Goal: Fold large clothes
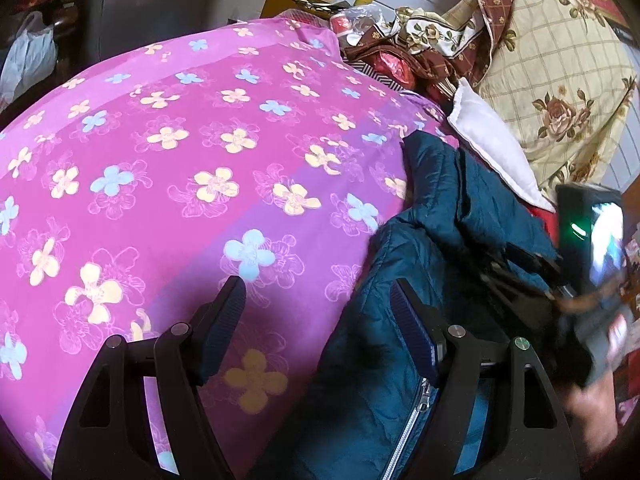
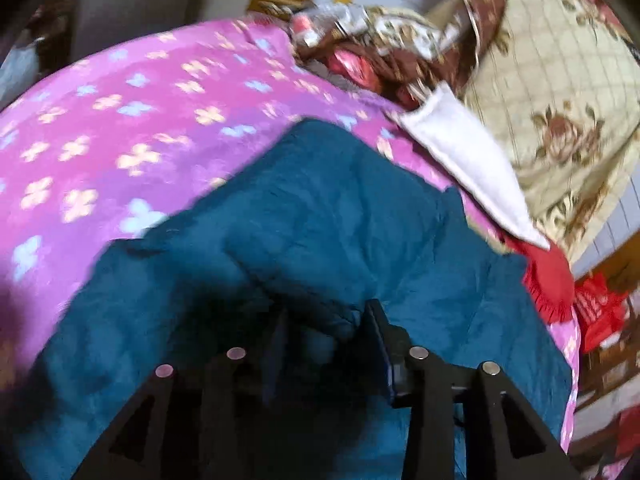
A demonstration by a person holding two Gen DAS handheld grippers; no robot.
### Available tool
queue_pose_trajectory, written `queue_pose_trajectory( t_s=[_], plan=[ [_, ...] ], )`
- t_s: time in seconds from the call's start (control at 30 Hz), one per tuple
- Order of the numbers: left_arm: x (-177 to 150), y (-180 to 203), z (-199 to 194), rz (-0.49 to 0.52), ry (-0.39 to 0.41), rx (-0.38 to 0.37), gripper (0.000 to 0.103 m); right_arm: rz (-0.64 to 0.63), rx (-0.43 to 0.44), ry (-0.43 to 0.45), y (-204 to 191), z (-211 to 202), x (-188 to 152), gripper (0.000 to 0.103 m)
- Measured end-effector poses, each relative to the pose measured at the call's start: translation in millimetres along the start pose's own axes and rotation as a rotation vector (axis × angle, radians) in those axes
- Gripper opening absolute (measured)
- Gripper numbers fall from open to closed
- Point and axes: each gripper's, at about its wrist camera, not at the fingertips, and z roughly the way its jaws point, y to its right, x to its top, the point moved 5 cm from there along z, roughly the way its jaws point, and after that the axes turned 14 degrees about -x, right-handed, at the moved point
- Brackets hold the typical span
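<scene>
A teal quilted jacket with a silver zipper lies on a pink flowered bedspread, at the right of the left wrist view. My left gripper is open above the jacket's left edge, its right finger over the jacket and its left finger over the bedspread. In the right wrist view the jacket fills the middle, bunched into a fold. My right gripper has its jaws partly closed with a fold of the jacket between them; the view is blurred. The right gripper body shows at the left wrist view's right edge.
A white pillow and a cream floral quilt lie along the bed's right side. Brown floral bedding and red packets are piled at the far end. A red fringed cloth lies right of the jacket.
</scene>
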Motion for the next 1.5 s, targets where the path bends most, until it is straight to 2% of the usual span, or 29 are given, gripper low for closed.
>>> queue_pose_trajectory(
  t_s=[0.13, 0.2, 0.3, 0.4, 0.5, 0.63, 0.7, 0.83, 0.97, 1.13, 1.23, 1.37, 1.43, 1.5],
  plan=[
    [1.1, -2.1, -1.8, -0.008, 0.007, 0.003, 0.075, 0.102, 0.083, 0.079, 24.8, -41.7, -3.9, 0.040],
    [0.3, -2.7, -1.8, -0.010, 0.006, 0.003, 0.075, 0.167, 0.061, 0.094, 43.6, -47.1, -6.2, 0.040],
    [-0.3, -2.0, -1.1, -0.004, 0.004, 0.007, 0.075, 0.222, -0.012, 0.034, 62.7, -21.9, -7.6, 0.040],
    [-0.8, -0.5, 0.0, 0.012, 0.004, 0.016, 0.075, 0.277, -0.008, -0.068, 64.9, 16.0, -7.1, 0.040],
    [1.1, 0.8, 0.8, 0.031, 0.005, 0.017, 0.075, 0.349, 0.125, -0.206, 55.4, 48.0, -13.0, 0.040],
    [6.0, 2.3, -1.9, 0.058, 0.010, 0.019, 0.075, 0.490, 0.276, -0.202, 75.5, 30.5, -25.7, 0.040],
    [6.8, 2.6, -4.2, 0.060, 0.000, 0.001, 0.075, 0.542, 0.308, -0.186, 95.1, 11.9, -41.9, 0.040],
    [2.0, 4.7, -8.8, 0.102, -0.022, 0.000, 0.075, 0.654, 0.295, -0.151, 153.4, -36.8, -97.7, 0.040],
    [-8.7, 2.3, -17.2, 0.152, -0.046, 0.018, 0.075, 0.776, 0.297, -0.184, 216.2, -83.1, -182.4, 0.040],
    [-29.7, -9.2, -30.5, 0.178, -0.070, 0.033, 0.075, 0.805, 0.109, -0.254, 276.8, -118.0, -302.5, 0.040],
    [-48.4, -14.1, -40.1, 0.172, -0.113, -0.015, 0.075, 0.882, 0.037, -0.323, 304.7, -120.9, -383.2, 0.040],
    [-69.8, -22.2, -46.5, 0.108, -0.196, -0.112, 0.075, 0.998, 0.104, -0.372, 316.1, -110.7, -448.7, 0.040],
    [-75.1, -22.9, -47.4, 0.089, -0.218, -0.144, 0.075, 1.036, 0.157, -0.376, 310.9, -104.4, -467.5, 0.040],
    [-80.8, -22.7, -46.7, 0.071, -0.247, -0.186, 0.075, 1.049, 0.207, -0.373, 301.7, -99.6, -472.5, 0.040]
  ],
)
